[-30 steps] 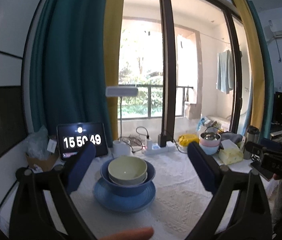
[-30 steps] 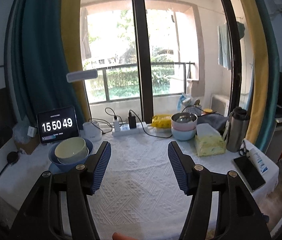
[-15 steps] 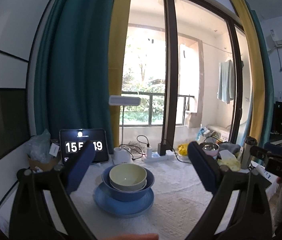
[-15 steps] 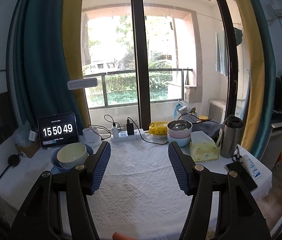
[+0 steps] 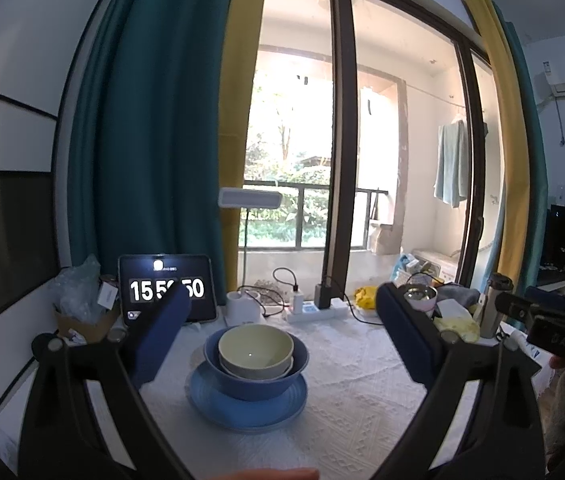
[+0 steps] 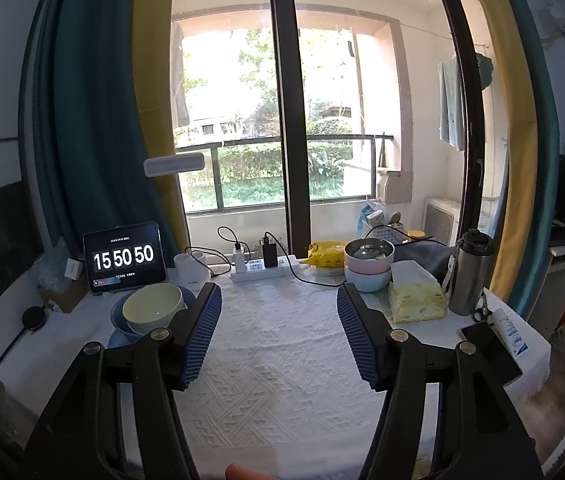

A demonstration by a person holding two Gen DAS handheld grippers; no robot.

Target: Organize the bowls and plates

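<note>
1. Blue glazed plate (image 5: pixel 247 408) lies flat on the white textured cloth of the bench (image 5: pixel 346 400); a dark blue bowl (image 5: pixel 256 376) sits upright on it, and a pale yellow-green bowl (image 5: pixel 256 350) nests inside that, with a second pale rim just visible beneath it.
2. All three pieces are round, so no long axis applies; every mouth faces straight up, and the stack stands level.
3. Seen from the left wrist, the stack sits at centre, between the two fingers of the left tool (image 5: pixel 282 332) and beyond their tips, touching neither.
4. Left tool: jaws spread wide, nothing between the pads, released.
5. Seen from the right wrist, the same stack (image 6: pixel 154 310) lies at 10 o'clock from the right tool (image 6: pixel 278 332), partly hidden behind its left-hand finger.
6. Right tool: jaws apart, pads over bare cloth, gripping nothing.
7. A tablet clock (image 6: pixel 124 258) stands at 11 o'clock behind the stack.
8. A second stack of pale bowls (image 6: pixel 368 266), pink over light blue with a grey one on top, stands at 1 o'clock near the back edge, just beside a tissue pack (image 6: pixel 416 294) and a steel flask (image 6: pixel 472 274).
9. A power strip (image 6: pixel 262 268) lies at 12 o'clock by the window.
</note>
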